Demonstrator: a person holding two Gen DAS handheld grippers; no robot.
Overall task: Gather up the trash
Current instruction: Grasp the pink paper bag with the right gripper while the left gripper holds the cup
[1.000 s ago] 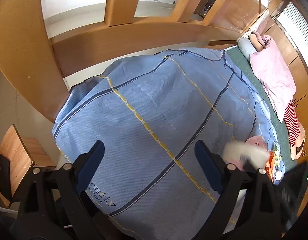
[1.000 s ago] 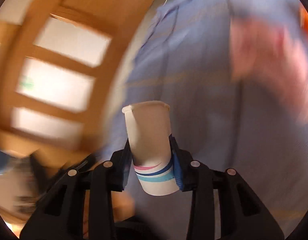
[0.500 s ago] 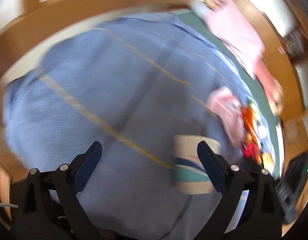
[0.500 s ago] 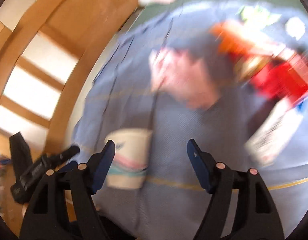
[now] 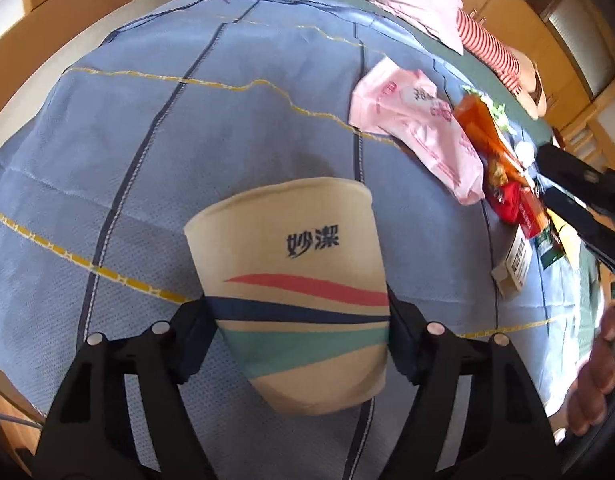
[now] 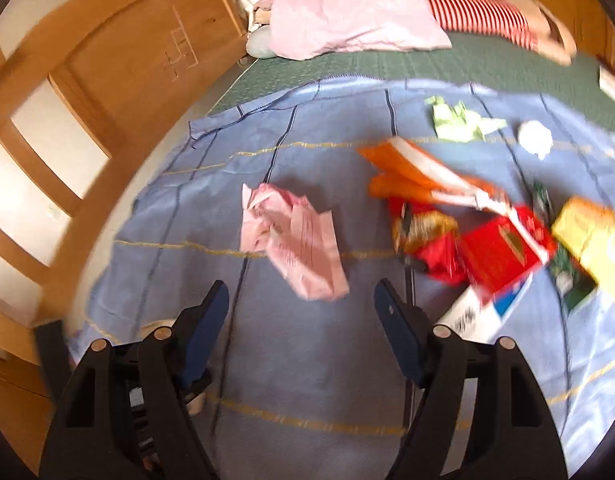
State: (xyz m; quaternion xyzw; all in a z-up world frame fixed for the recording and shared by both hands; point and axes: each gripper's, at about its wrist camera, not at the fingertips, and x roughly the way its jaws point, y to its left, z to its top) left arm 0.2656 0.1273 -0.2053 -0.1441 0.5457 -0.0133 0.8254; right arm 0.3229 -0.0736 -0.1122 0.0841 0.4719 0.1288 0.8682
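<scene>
Now, setting: blue quilted blanket (image 6: 307,360) spread over a bed, wooden bed frame (image 6: 119,92) at the left, pink pillow (image 6: 347,16) at the far end.
Left gripper (image 5: 295,334): jaws closing on a paper cup (image 5: 295,280), one pad at each side of the cup's lower half, both appearing to touch the wall.
Paper cup: cream, with red, navy and teal stripes; upright, mouth away from the camera, base near it; lifted clear of the blanket, near the middle of the left view.
Right gripper (image 6: 301,336): jaws standing apart, nothing between the pads; hovering above bare blanket, pointed down toward the litter.
Remaining trash, right view: crumpled pink plastic bag (image 6: 295,240) just beyond the right gripper; further right, an overlapping heap of orange wrapper (image 6: 407,172), red packets (image 6: 499,252), yellow packet (image 6: 587,232) and a white carton (image 6: 475,320); at the far side, green paper scraps (image 6: 459,120) and a white tissue ball (image 6: 535,138).
Handling, cup: judged very light and thin-walled, easily crushed; best pinched gently low down, close to the stiffer base.
Handling, pink bag: judged soft, limp and slippery; best pinched at a raised crease near its middle.
Person: part of a hand (image 5: 595,380) visible at the right edge of the left view.
</scene>
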